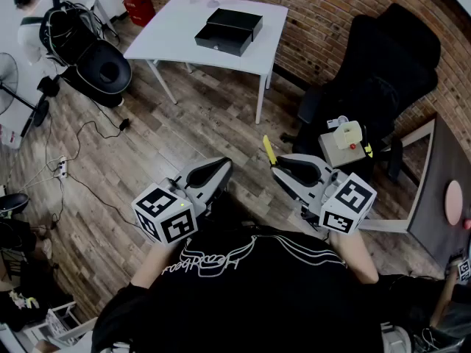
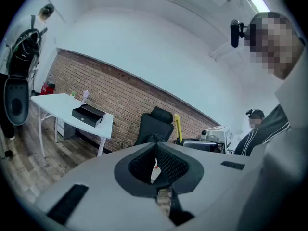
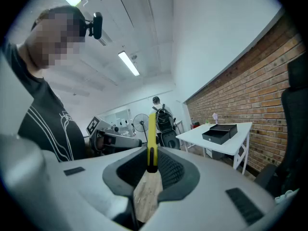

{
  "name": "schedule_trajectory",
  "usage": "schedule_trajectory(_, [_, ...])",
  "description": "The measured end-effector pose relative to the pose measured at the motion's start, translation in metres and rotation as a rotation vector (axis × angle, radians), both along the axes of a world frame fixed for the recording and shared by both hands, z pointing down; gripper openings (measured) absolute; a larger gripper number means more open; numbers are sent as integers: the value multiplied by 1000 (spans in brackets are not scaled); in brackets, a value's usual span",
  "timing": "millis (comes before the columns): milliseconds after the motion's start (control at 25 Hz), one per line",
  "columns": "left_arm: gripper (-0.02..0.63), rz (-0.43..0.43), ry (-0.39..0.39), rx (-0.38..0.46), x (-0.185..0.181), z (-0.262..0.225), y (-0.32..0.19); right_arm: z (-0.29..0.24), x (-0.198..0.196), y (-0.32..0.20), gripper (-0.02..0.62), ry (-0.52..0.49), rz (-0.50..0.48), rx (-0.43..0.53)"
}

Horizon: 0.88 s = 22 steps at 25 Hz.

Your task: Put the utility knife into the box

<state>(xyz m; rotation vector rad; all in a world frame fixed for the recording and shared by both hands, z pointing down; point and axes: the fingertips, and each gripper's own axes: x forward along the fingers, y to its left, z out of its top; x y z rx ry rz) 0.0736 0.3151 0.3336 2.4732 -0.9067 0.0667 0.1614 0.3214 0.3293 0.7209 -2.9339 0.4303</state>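
Note:
The yellow utility knife (image 1: 269,151) sticks up from my right gripper (image 1: 278,166), which is shut on it close in front of my body. In the right gripper view the knife (image 3: 151,138) stands upright between the black pads. My left gripper (image 1: 223,166) is beside it, shut with nothing in it; the left gripper view shows its pads (image 2: 168,163) nearly meeting, with the knife (image 2: 177,126) off to its right. The black box (image 1: 229,29) lies open on the white table (image 1: 176,28) across the room, far from both grippers. It is also in the left gripper view (image 2: 88,115) and the right gripper view (image 3: 220,133).
A black office chair (image 1: 383,72) stands at the right by the brick wall, with a beige device (image 1: 346,140) on a small stand before it. A black stroller (image 1: 88,50), a fan (image 1: 7,72) and floor cables with a power strip (image 1: 61,169) are at the left.

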Motion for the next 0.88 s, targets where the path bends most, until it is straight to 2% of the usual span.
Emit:
schedule_trajectory(440, [32,-7,20,-27,-25,7,-37,5,-14,-42,67,-18,57,-51])
schedule_trajectory(880, [32,21,9,-93,-54,27,-131,26,-48,-130,69,-18,73,-129])
